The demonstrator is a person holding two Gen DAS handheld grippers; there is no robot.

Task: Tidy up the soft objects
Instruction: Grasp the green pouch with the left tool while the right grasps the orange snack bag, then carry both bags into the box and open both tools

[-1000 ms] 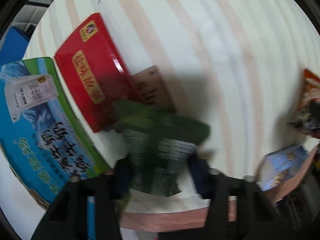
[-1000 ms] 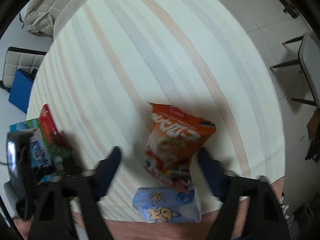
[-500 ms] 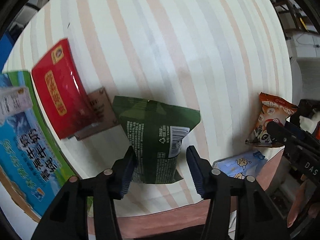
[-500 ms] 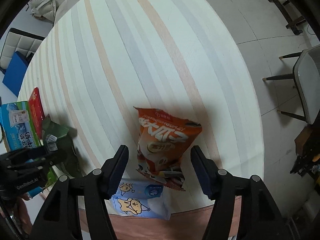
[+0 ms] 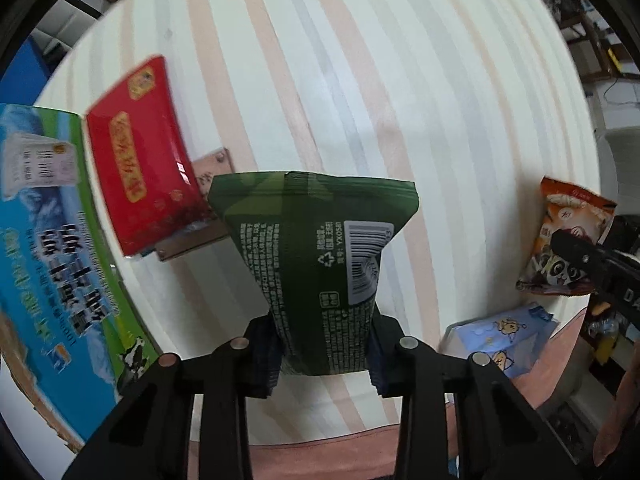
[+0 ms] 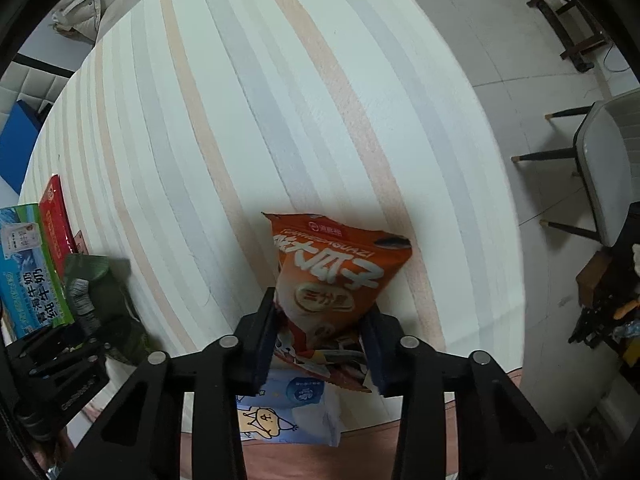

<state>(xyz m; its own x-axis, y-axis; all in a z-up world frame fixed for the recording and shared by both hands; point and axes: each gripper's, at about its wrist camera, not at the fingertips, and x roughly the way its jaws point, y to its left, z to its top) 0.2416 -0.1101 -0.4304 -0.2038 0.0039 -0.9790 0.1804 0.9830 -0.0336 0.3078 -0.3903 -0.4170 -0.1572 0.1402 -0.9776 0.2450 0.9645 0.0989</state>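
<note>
The glossy dark green snack bag (image 5: 316, 264) carries "YX058" beside its white barcode label. The orange seed bag (image 6: 336, 276) shows "瓜子". The blue-green milk carton box (image 6: 30, 276) reads "纯牛奶".

Round table (image 6: 304, 92) with striped cloth — carries a milk carton box (image 5: 48, 264), red packet (image 5: 140, 152), brown card (image 5: 208, 208), orange snack bag (image 6: 340, 272) and blue tissue pack (image 6: 288, 416).

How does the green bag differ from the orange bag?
The green bag shows its back, with small print and a barcode; the orange bag shows its front, with big white lettering and a cartoon panda. The green bag sits beside the red packet; the orange bag overlaps the blue pack. Each sits between a gripper's fingers: left gripper, right gripper.
</note>
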